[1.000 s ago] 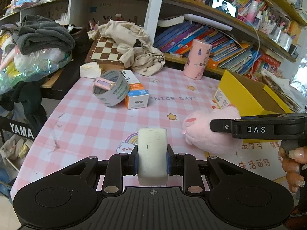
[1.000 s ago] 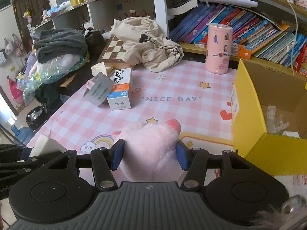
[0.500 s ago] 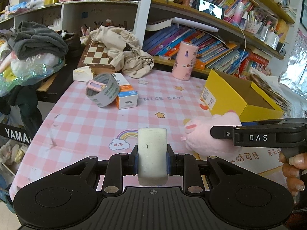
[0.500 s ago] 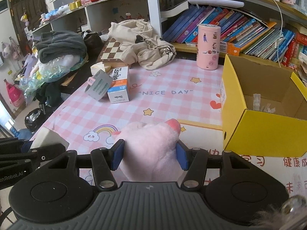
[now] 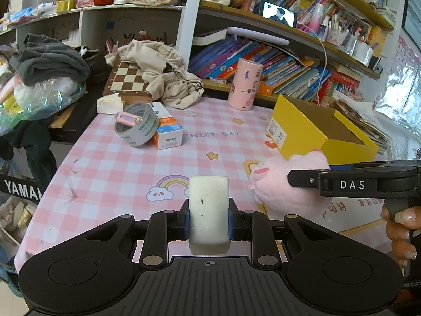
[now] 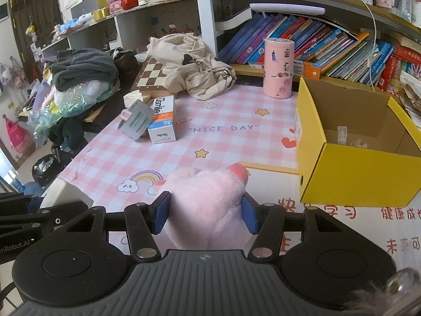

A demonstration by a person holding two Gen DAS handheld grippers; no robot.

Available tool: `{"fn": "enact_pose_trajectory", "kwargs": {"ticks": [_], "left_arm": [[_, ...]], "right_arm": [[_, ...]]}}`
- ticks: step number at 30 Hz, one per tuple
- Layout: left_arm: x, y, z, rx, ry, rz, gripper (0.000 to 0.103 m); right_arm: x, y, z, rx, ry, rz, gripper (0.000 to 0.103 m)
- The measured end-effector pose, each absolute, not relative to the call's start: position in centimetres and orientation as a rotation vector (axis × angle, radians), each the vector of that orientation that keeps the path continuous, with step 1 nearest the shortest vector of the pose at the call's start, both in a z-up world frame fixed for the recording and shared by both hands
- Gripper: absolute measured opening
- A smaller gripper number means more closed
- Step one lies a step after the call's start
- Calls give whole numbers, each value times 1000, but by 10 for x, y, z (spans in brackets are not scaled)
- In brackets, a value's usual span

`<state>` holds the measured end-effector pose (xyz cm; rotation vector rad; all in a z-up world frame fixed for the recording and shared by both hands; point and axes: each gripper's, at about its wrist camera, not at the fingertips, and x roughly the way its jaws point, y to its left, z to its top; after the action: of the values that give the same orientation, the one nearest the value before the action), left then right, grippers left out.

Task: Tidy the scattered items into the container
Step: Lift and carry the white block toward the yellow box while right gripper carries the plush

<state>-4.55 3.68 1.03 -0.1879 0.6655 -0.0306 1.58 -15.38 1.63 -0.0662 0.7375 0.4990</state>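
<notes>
Two wrist views, taken in turn. Left wrist view: left gripper pinching a white rounded block between its blue pads, block upright and raised above the pink checked tablecloth; to the right, right gripper seen from the side, marked DAS, clamped on a pink plush toy, with a hand on its grip at the frame edge; yellow cardboard box open-topped on the far right of the cloth, just behind the plush toy; grey tape roll leaning against a white and orange carton on the far left part of the cloth; pink cylinder upright near the bookshelf; chessboard partly under a beige cloth bag. Right wrist view: right gripper with pads pressed into both sides of the pink plush toy, held above the tablecloth; yellow cardboard box to the right and near, its interior holding a few small clear scraps, too small to identify; left gripper at the lower left edge with the white rounded block between its jaws; tape roll and carton touching, well apart from the box; pink cylinder standing beyond the words NICE DAY.
</notes>
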Motion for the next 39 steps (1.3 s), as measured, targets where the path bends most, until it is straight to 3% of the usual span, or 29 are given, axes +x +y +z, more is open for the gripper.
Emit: {"fn": "enact_pose_trajectory", "kwargs": {"ticks": [39], "left_arm": [[-38, -22, 8, -125, 674, -284, 23]], "right_arm": [[-26, -224, 19, -29, 732, 252, 54]]}}
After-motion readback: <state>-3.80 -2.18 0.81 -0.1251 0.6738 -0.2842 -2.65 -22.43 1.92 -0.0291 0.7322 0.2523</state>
